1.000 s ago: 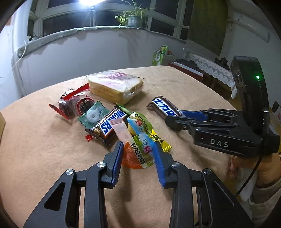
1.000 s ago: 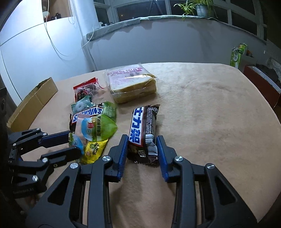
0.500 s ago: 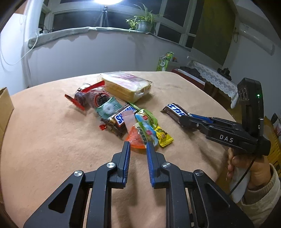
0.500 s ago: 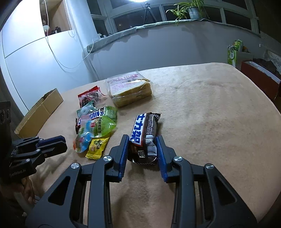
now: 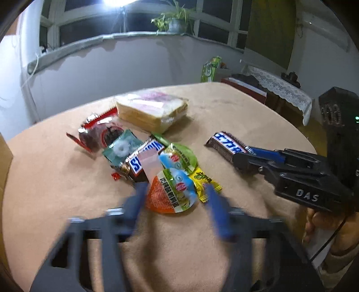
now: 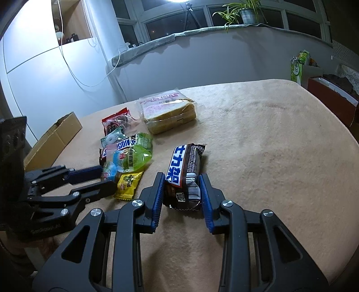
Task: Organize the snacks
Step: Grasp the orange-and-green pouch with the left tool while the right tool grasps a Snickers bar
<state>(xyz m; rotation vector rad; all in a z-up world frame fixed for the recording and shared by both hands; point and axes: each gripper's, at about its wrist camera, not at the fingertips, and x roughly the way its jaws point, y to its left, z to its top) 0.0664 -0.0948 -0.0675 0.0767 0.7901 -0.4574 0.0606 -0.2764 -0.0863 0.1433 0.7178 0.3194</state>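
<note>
A pile of snacks lies on the tan table: a Snickers bar, an orange and green jelly cup, a yellow candy, a green packet, a red packet and bagged bread. My left gripper is open and motion-blurred, its fingers on either side of the jelly cup. It also shows in the right wrist view. My right gripper has its jaws closed against the near end of a brown chocolate bar, which lies on the table.
A cardboard box sits at the table's left edge. A low wall with a potted plant runs behind the table. A green carton and a red cabinet stand beyond the right edge.
My left gripper has opened wide and moved forward around the jelly cup. My right gripper stays on the chocolate bar.
</note>
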